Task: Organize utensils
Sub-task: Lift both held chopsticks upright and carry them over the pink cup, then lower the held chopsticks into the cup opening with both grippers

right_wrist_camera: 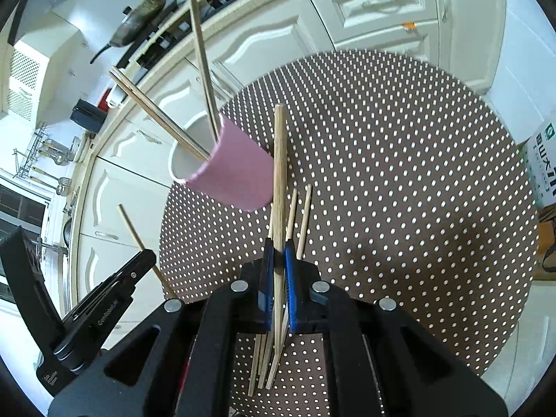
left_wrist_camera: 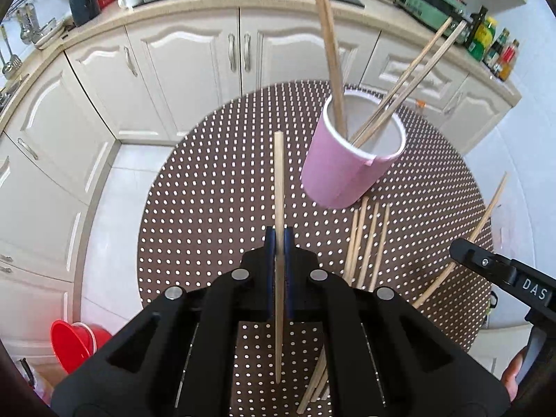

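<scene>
Each claw, left (left_wrist_camera: 279,243) and right (right_wrist_camera: 279,253), is clamped mid-shaft on a chopstick (left_wrist_camera: 278,187), tips pointing far, ready to drop into the pink cup (left_wrist_camera: 342,170) beyond the loose sticks (left_wrist_camera: 365,239).

The cup (left_wrist_camera: 347,166) is pink outside and white inside. The sticks (left_wrist_camera: 366,239) at 5 o'clock from it are light brown wood. The round mat (left_wrist_camera: 208,208) is brown with white dots. The bucket (left_wrist_camera: 74,345) is red.
</scene>
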Tool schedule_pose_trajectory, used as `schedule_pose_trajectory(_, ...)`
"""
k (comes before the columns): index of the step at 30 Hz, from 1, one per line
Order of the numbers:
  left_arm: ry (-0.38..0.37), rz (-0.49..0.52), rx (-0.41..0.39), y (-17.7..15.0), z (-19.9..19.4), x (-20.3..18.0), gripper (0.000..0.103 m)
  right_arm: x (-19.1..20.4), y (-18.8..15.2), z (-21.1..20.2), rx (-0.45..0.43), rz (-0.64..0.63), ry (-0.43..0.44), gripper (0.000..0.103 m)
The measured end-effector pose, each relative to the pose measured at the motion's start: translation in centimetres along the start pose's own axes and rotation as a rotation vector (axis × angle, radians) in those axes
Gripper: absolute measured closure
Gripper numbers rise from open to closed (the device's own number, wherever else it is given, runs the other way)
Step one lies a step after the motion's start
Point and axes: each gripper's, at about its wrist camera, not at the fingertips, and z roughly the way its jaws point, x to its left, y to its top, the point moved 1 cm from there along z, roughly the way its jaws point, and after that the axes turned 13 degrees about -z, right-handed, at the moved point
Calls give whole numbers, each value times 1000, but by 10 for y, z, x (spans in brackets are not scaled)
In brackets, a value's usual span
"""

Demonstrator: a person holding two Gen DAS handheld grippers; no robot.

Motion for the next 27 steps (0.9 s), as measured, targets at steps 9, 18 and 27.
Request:
schedule_pose_trajectory(9,-27,-6,-105,13,-32,-10,98,13,9,-35,-115,-43,-3,98)
schedule_pose_trajectory(18,-43,-20,-183,27,-67,-10,98,23,22,-62,-199,-96,3,98)
schedule_pose_trajectory(27,-82,-2,-266,43,-101,-21,98,35,51,-88,-287,-146,15,98)
